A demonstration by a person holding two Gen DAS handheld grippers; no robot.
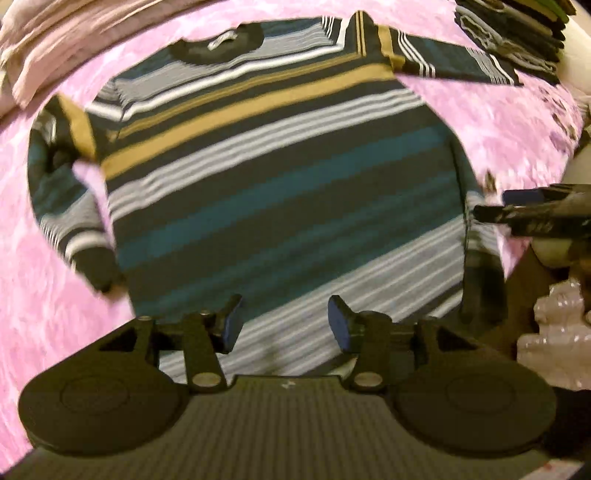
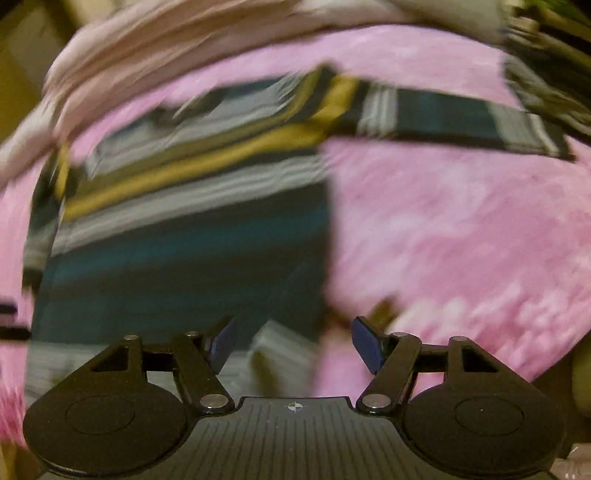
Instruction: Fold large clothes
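Sweater: a striped long-sleeved sweater in teal, grey, black and tan lay flat and face up on a pink blanket; its collar pointed away from the camera and its hem sat nearest the tongs.
Sleeves: one sleeve was bent down along the sweater's side; the other sleeve stretched straight out from the far shoulder.
Progress: by my reading the sweater was spread out but no fold had been made; both sleeves and the body were left to fold.
Left tongs: the left gripper hovered over the sweater's hem; its fingers stood wide apart and held nothing.
Right tongs: the right gripper sat at the sweater's lower side edge; its fingers were also wide apart and empty.
Beyond the sweater: a pile of pale bedding lay past the collar; a stack of dark folded clothes lay just past the outstretched sleeve's cuff.
Left view only: it showed the whole sweater, collar included, and the right gripper reaching in from the side.
Right view only: heavily blurred; it showed the sweater's side edge and outstretched sleeve against bare blanket; whether the hem corner was turned up, I cannot tell.
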